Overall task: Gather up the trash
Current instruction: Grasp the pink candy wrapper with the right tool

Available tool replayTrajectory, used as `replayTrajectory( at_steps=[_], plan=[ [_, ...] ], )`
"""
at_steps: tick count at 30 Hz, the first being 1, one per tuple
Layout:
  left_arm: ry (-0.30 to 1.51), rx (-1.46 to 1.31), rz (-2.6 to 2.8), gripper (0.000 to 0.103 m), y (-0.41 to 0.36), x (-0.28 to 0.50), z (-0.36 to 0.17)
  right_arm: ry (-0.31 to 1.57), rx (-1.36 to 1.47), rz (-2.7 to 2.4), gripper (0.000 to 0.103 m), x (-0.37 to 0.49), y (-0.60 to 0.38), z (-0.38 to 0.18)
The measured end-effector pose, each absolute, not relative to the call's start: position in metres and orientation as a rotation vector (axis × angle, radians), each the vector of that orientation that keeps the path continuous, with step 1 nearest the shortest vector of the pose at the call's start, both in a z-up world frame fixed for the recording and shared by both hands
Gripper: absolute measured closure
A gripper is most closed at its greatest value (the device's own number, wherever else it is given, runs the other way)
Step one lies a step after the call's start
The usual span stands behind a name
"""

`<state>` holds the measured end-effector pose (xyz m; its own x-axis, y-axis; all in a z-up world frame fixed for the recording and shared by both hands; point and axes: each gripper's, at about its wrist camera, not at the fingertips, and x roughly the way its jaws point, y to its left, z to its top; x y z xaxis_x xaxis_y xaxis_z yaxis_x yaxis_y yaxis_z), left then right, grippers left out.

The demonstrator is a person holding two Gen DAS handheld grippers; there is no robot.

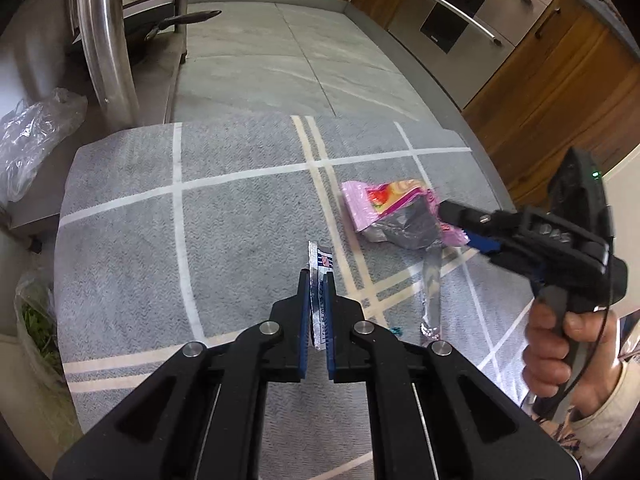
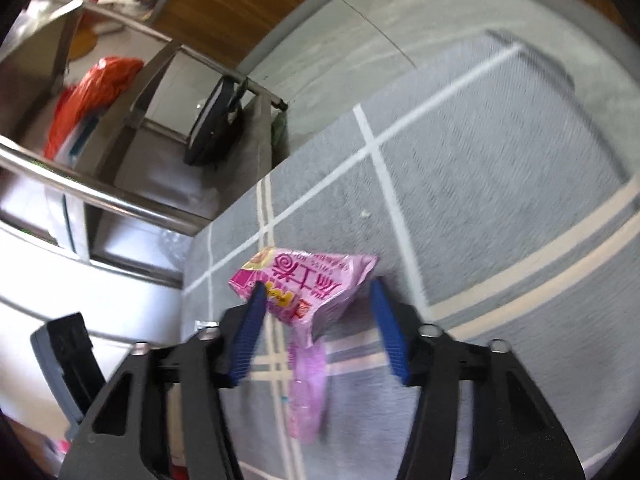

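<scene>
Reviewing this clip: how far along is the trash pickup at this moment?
Partly done. The left gripper is shut on a small silver wrapper, lifted clear of the grey rug. In hand: the right gripper straddles the pink snack wrapper, jaws not yet pressing it. Left: grip the pink one and bin both; no bin is in view.

Floor: pale grey stone tiles (image 1: 256, 64), faint veining, thin joints
Rug: grey woven rug (image 1: 132, 216) with white and cream crossing stripes, lying flat on the tiles
Cabinets: brown wood fronts (image 1: 560, 80) along the far and right sides, grey plinth at the base
Appliance: stainless steel oven front (image 1: 472, 8) with long bar handles, set into the cabinets
Rack: polished metal tube frame (image 1: 104, 40) at left, dark pan (image 1: 168, 24) on its lower shelf
Light: bright daylight, strongest at the rug's lower right
</scene>
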<state>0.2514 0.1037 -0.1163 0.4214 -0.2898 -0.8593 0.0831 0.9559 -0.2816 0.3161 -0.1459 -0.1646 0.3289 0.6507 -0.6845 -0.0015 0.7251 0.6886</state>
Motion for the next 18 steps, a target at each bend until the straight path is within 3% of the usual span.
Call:
replayTrajectory(
  at_steps=[2,6,18],
  plan=[
    [1.111,-0.204,-0.232,0.098,0.101,0.25,-0.114,1.176,0.677,0.465,0.08,0.315,-0.144,-0.167],
    [1.099,-0.203,-0.228,0.098,0.099,0.247,-0.108,1.146,0.697,0.461,0.09,0.307,-0.148,-0.16],
    [1.027,-0.207,-0.283,0.098,0.067,0.225,-0.073,1.005,0.579,0.382,0.094,0.246,-0.211,-0.1]
  ],
)
